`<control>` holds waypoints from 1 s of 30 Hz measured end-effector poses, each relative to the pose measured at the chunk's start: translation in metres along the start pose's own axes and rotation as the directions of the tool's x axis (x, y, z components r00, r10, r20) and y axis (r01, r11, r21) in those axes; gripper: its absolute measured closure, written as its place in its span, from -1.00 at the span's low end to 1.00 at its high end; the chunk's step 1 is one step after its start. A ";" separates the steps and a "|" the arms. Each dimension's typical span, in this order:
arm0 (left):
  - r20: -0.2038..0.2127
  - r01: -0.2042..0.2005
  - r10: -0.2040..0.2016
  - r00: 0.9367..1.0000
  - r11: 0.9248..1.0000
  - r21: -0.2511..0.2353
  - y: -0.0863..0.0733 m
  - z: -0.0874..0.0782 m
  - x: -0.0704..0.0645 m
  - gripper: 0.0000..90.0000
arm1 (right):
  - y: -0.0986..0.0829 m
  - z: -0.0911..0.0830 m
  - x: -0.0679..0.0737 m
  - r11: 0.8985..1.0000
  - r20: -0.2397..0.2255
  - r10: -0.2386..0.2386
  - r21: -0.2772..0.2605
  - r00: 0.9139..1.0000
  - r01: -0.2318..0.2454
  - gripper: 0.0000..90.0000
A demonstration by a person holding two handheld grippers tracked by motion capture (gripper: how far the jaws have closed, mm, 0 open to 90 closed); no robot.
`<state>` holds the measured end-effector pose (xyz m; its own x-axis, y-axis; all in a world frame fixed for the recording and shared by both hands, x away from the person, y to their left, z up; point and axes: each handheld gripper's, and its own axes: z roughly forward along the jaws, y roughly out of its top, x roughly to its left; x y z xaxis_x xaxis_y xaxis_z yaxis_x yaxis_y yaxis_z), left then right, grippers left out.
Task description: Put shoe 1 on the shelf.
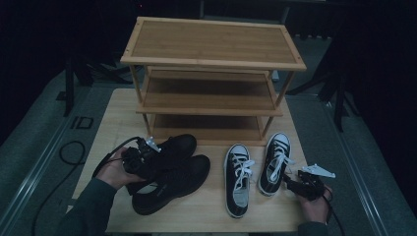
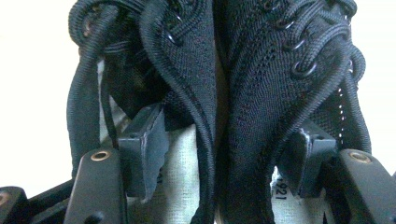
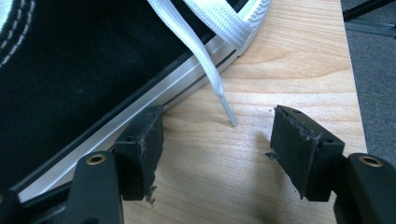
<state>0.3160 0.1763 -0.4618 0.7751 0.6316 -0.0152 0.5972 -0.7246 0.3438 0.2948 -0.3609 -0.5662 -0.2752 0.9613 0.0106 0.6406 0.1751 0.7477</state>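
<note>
The job is judged to be putting shoes on the rack [image 1: 211, 59], w/ the black pair being gripped first. The left gripper [image 1: 140, 158] sits over the heel end of the black shoes [image 1: 172, 169] at the table's [image 1: 118, 113] left front. In the left gripper view the jaws stand wide, one outside each shoe, pads pressed against the knit sides; they look closed on both shoes together, though a firm hold can't be confirmed. For a good lift the squeeze should be kept even so neither shoe slips, & the loose black laces [image 2: 86, 84] kept clear of the pads.

The right gripper [image 1: 306, 183] rests low on the table just beside the right-hand sneaker [image 1: 275, 162]; its jaws are wide open & empty, a white lace tip [image 3: 229, 114] lying between them.

Materials: black shoes are soft mesh knit w/ round cord laces; the sneakers are black canvas, w/ white rubber edge & flat white laces. Rack & table are pale wood, the rack w/ three flat shelves, all bare.
</note>
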 end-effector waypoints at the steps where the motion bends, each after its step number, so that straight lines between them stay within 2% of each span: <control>1: -0.001 -0.003 0.003 1.000 1.000 0.014 0.000 0.003 0.000 -0.12 | 0.000 0.000 0.000 1.000 0.000 0.000 0.000 1.000 0.000 -0.24; 15: 0.007 -0.008 0.007 1.000 0.999 0.044 0.003 0.009 0.000 -0.04 | 0.000 0.000 0.000 1.000 0.000 0.000 0.000 1.000 0.000 -0.24; 20: 0.012 -0.006 0.005 1.000 0.999 0.054 0.004 0.011 0.000 0.05 | 0.000 0.000 0.000 1.000 0.000 0.000 0.000 1.000 0.000 -0.24; 23: 0.005 -0.010 0.010 1.000 0.997 0.080 0.006 0.016 -0.001 0.07 | 0.000 0.000 0.000 1.000 0.000 0.000 0.000 1.000 0.000 -0.24; 30: 0.013 0.002 -0.003 1.000 0.996 0.087 0.007 0.018 0.001 0.18 | 0.000 0.000 0.000 1.000 0.000 0.000 0.000 1.000 0.000 -0.24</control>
<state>0.3246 0.1665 -0.4762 0.7757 0.6304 -0.0285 0.6146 -0.7444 0.2611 0.2948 -0.3609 -0.5662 -0.2751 0.9614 0.0106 0.6407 0.1751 0.7476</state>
